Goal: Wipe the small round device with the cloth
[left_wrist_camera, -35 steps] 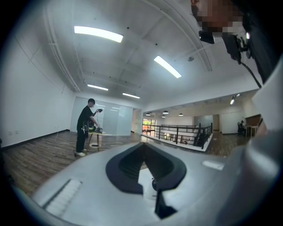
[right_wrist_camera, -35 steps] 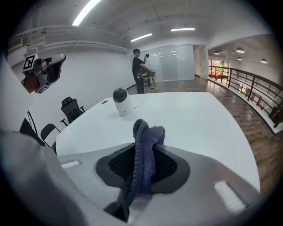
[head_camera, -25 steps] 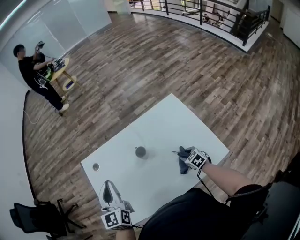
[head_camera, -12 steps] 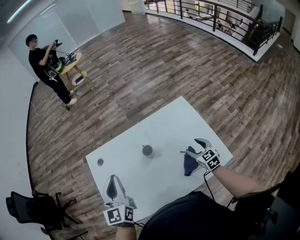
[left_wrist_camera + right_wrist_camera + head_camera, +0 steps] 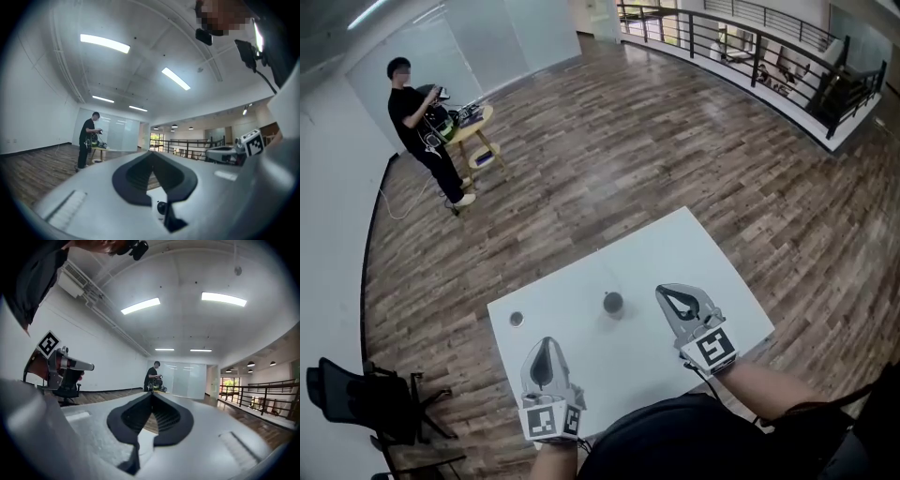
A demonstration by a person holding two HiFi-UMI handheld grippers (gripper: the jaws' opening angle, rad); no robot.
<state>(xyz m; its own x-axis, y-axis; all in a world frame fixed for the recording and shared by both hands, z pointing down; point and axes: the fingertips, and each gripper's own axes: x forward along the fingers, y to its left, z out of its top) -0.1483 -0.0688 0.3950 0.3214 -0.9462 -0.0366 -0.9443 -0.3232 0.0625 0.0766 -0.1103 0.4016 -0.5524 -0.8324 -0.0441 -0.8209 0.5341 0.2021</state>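
Note:
The small round device (image 5: 612, 303) stands dark near the middle of the white table (image 5: 572, 300). No cloth shows in any view. My right gripper (image 5: 661, 291) is raised above the table's right part and points level. Its jaws have just been closing and now meet with nothing between them, as the right gripper view (image 5: 151, 393) confirms. My left gripper (image 5: 546, 340) hangs over the near edge, also level. In the left gripper view (image 5: 151, 152) its jaws touch at the tip and hold nothing.
A small grey disc (image 5: 517, 319) lies at the table's left end. A person (image 5: 422, 117) stands by a small wooden table (image 5: 473, 122) far off at the left. A black chair (image 5: 356, 398) stands at the lower left. A railing (image 5: 750, 37) runs along the back.
My right gripper rose high off the table, let go of the dark cloth, and its jaws opened wide and then shut. The cloth is out of sight. The left gripper rose a little.

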